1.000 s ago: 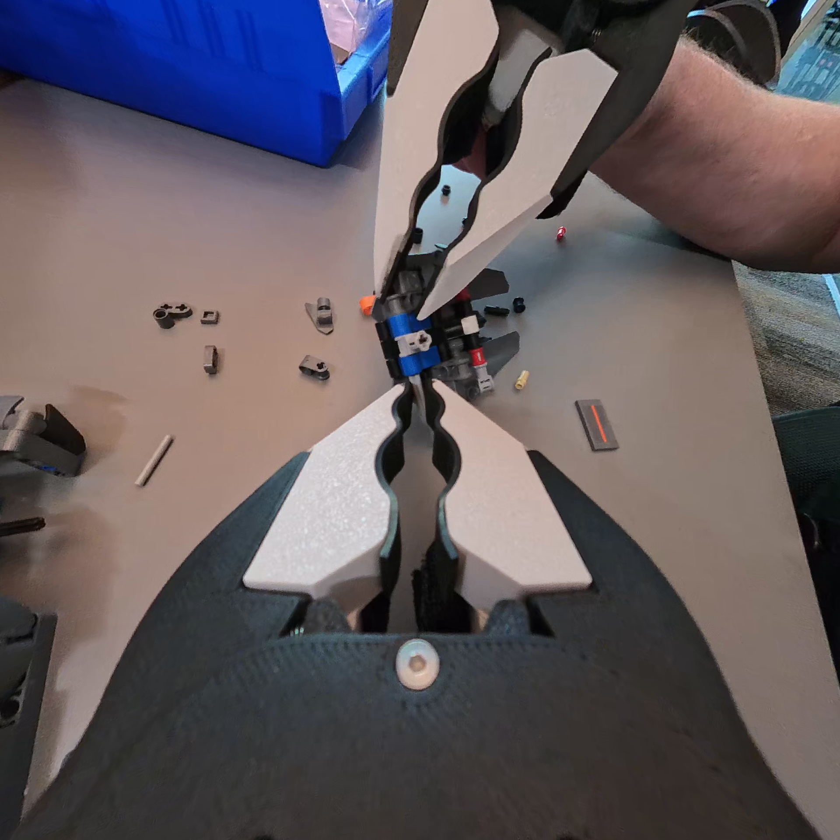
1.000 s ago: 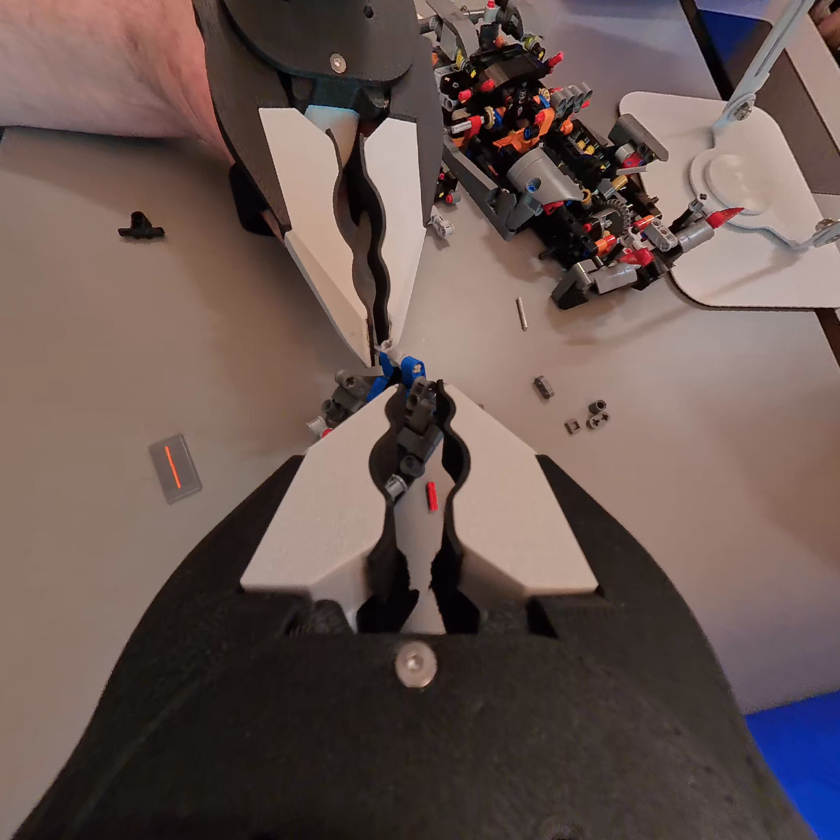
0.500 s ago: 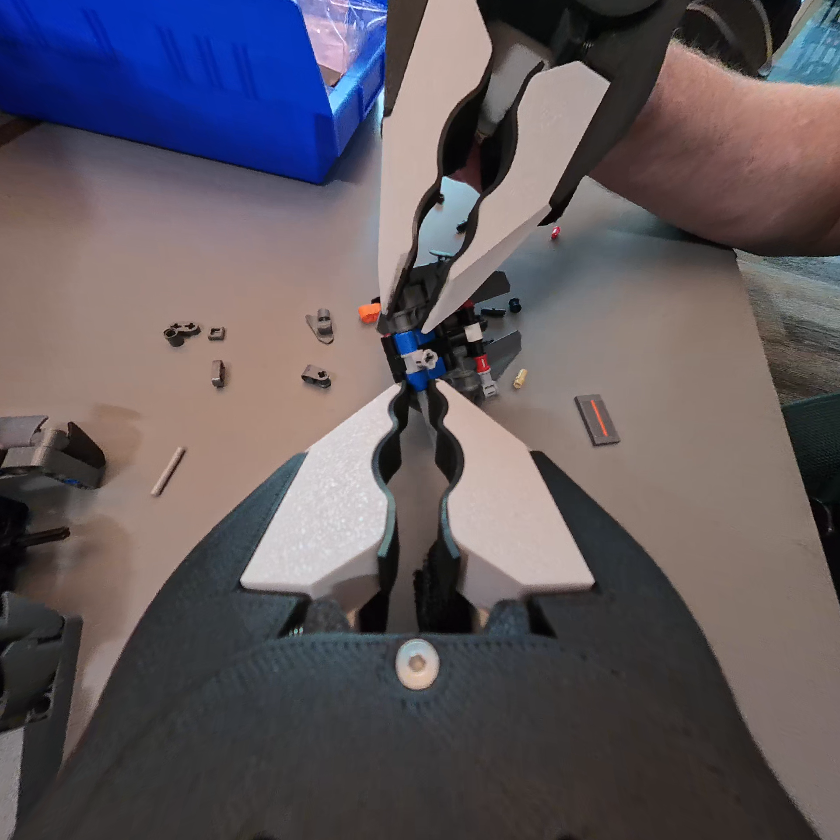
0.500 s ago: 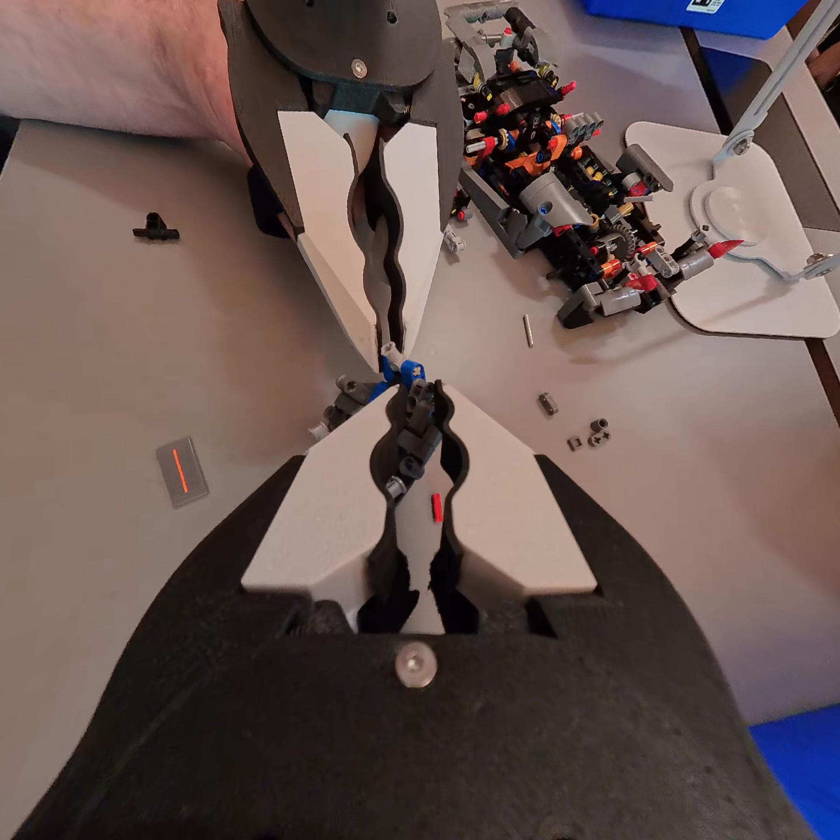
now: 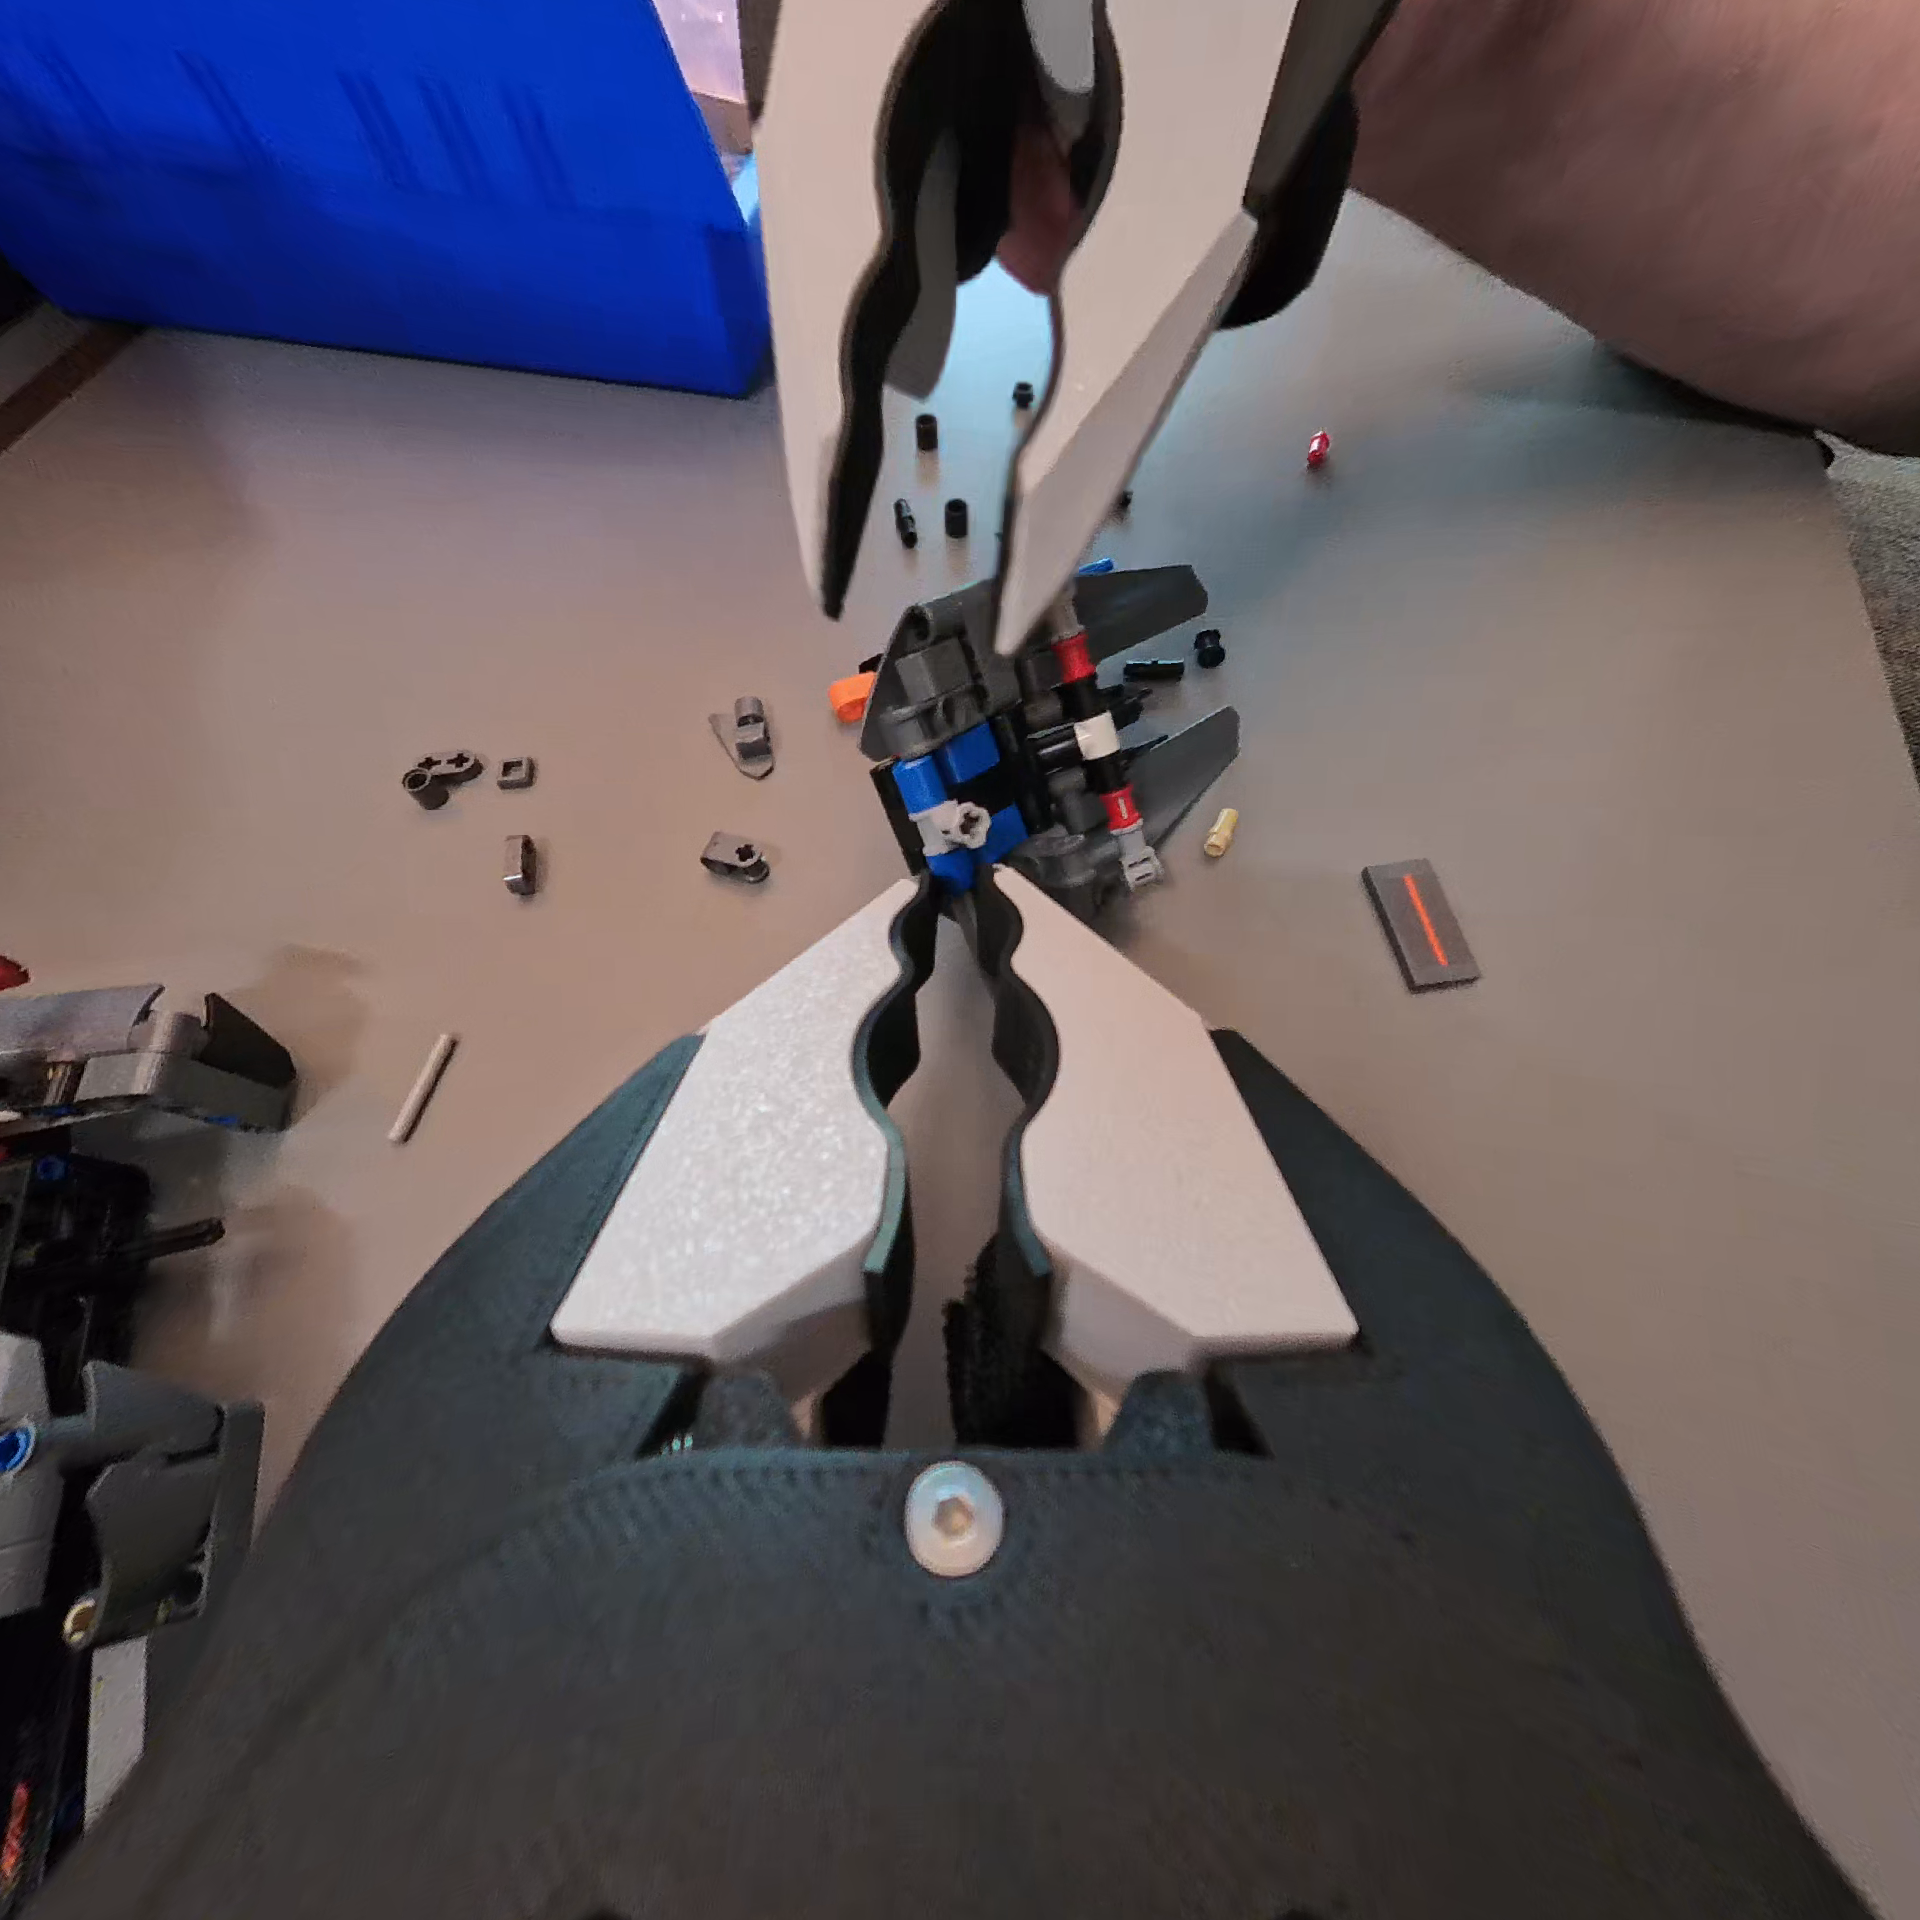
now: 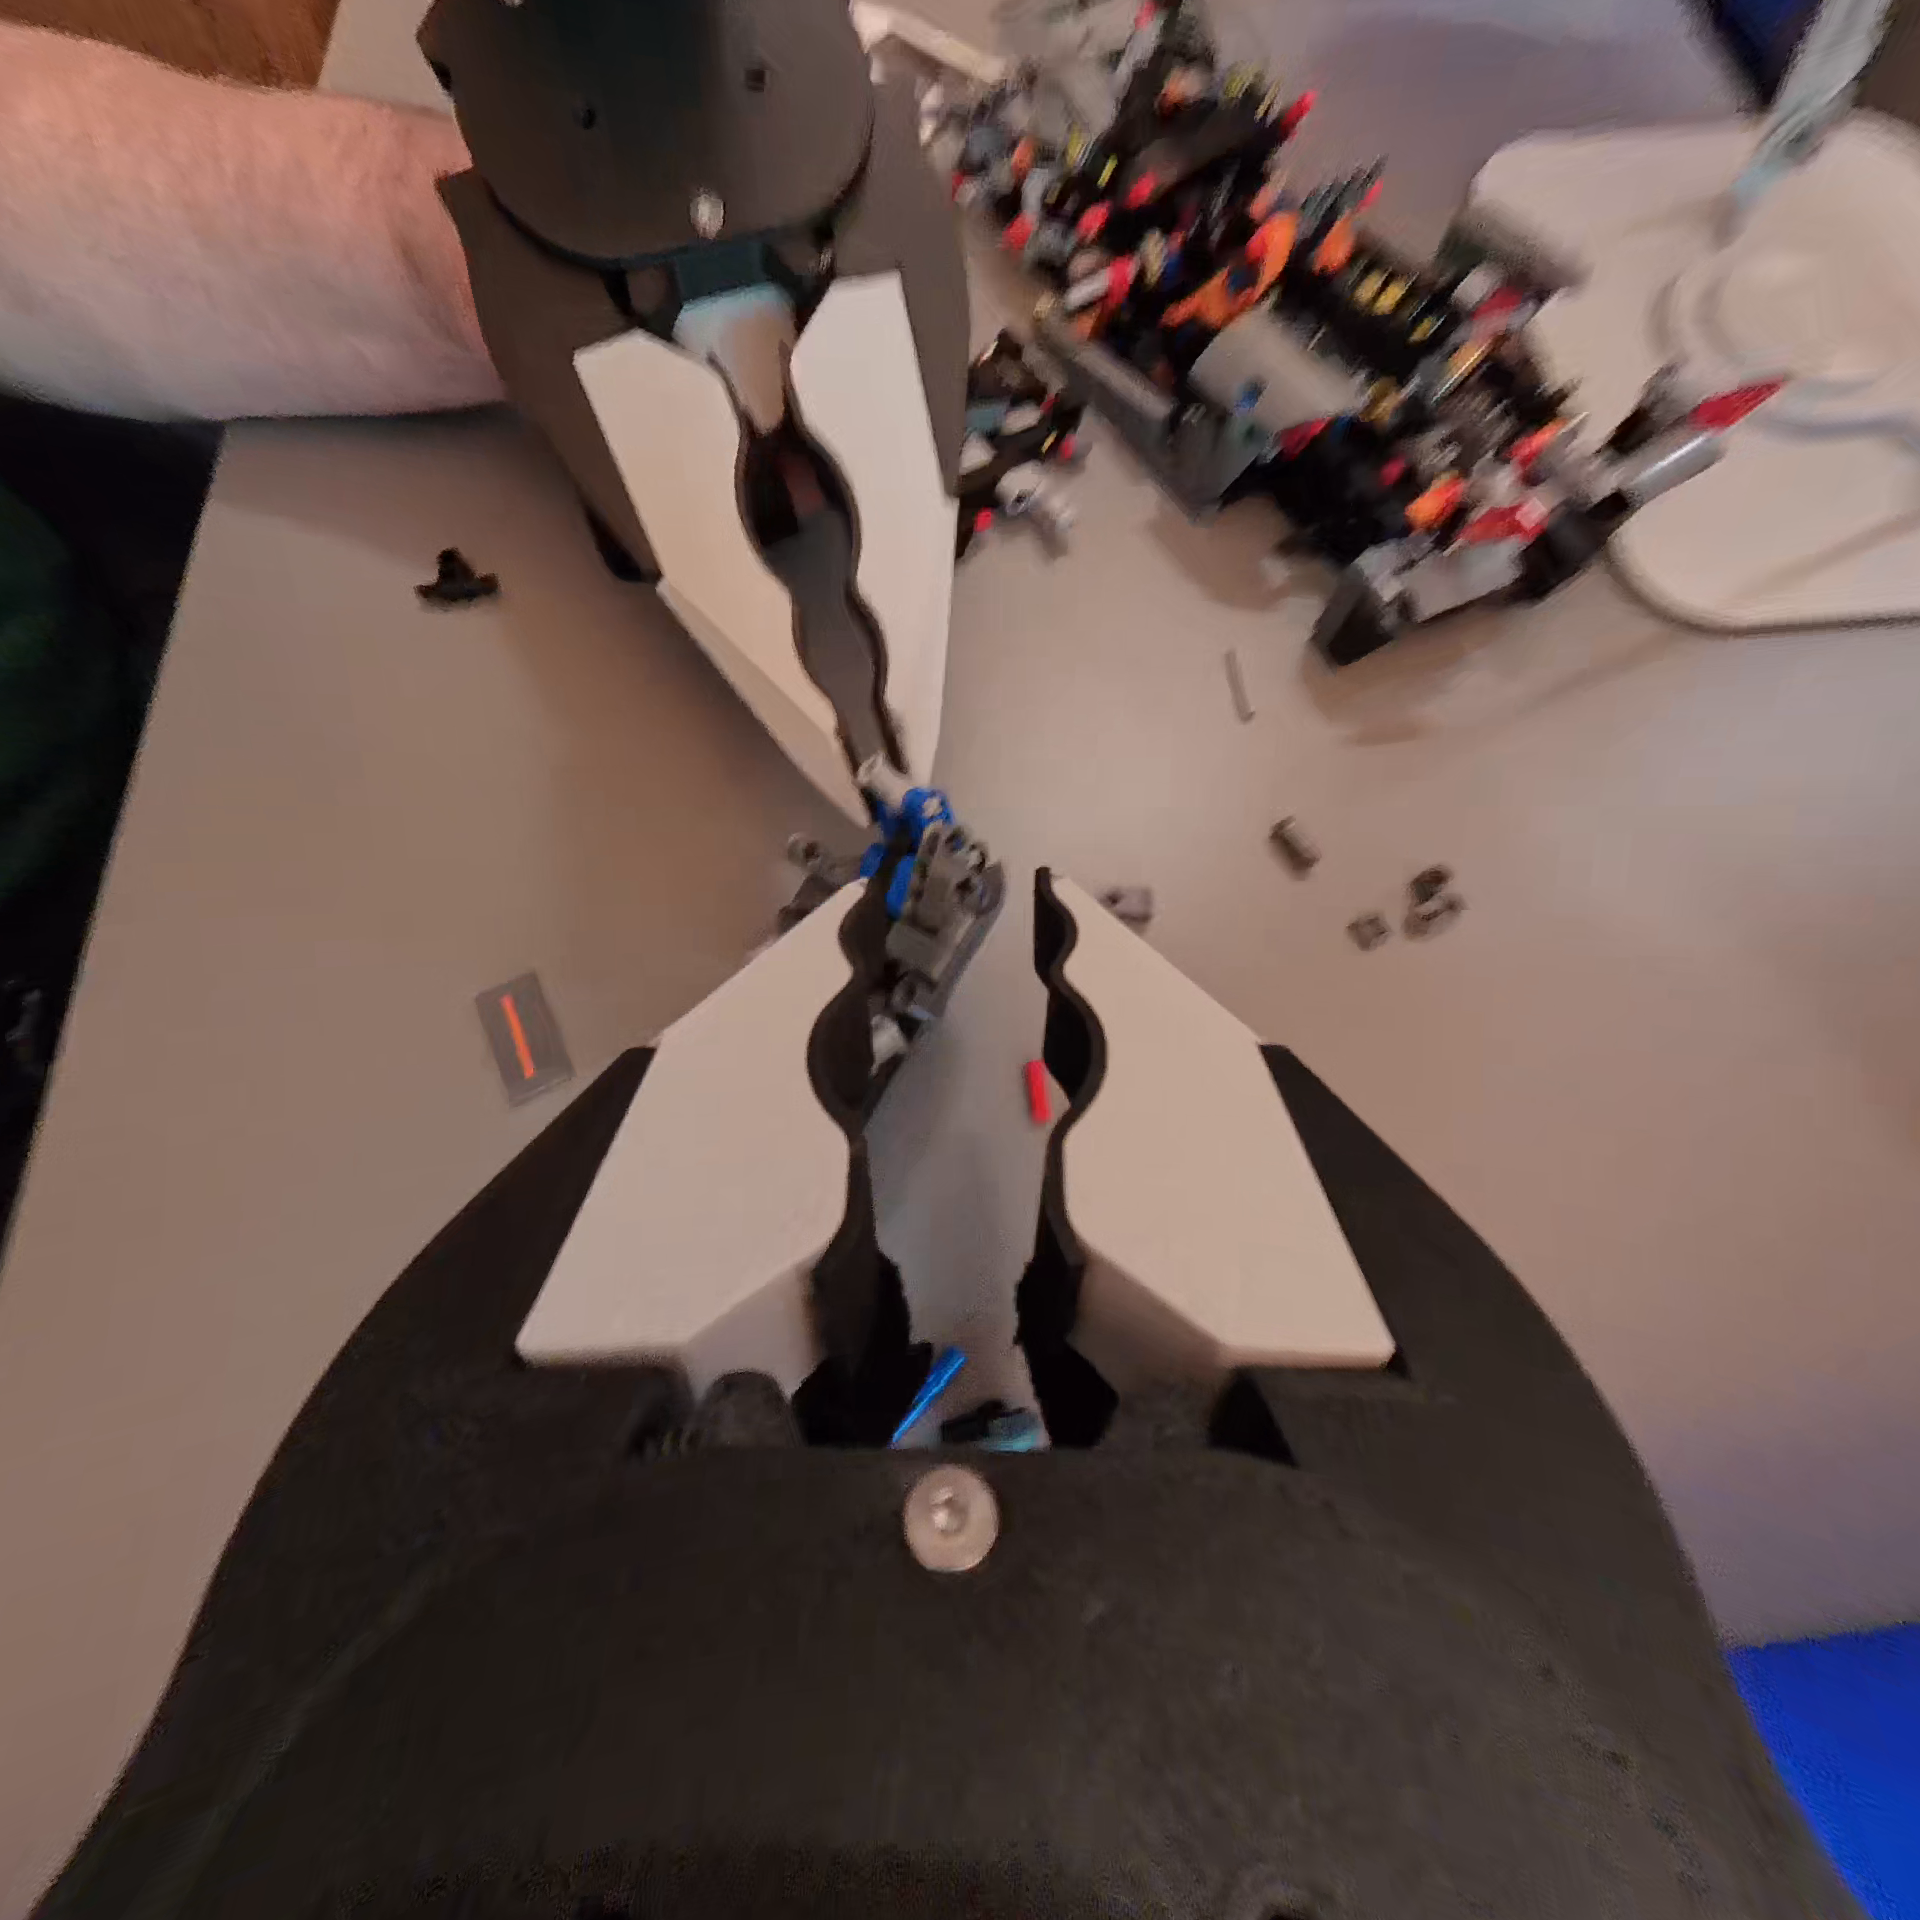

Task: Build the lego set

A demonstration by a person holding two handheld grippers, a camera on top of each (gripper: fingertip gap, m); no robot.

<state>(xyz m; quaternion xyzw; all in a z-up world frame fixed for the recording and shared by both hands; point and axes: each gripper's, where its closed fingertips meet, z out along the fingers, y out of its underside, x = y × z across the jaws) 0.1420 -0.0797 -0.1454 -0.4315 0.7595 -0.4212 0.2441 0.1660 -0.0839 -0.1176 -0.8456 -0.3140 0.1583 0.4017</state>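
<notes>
The left tool (image 5: 954, 894) was closed tight on the near end of the small lego piece (image 5: 997, 748), pinching its blue part. The small lego piece was gray, black and blue, with red and white bits on its right side. It sat in the middle of the gray counter (image 5: 312, 582), but the pictures did not show if it touched the counter or was held just above it.

The right tool (image 6: 1023, 883) was open wide. In the left wrist view it came in from the far side (image 5: 914, 623), with 1 finger (image 5: 1101, 457) touching the far end of the small lego piece and the other finger off to the left of it. In the right wrist view the piece lay between the 2 fingers, close to the left one.

Little loose parts lay around on the counter. A flat gray tile with an orange line (image 5: 1420, 923) lay to the right. A thin gray stick (image 5: 422, 1087) lay to the left. A small red pin (image 6: 1035, 1089) lay near the right tool. A blue bin (image 5: 364, 177) stood at the far left. The big lego car (image 6: 1299, 343) sat well apart from the small piece and looked blurry.
</notes>
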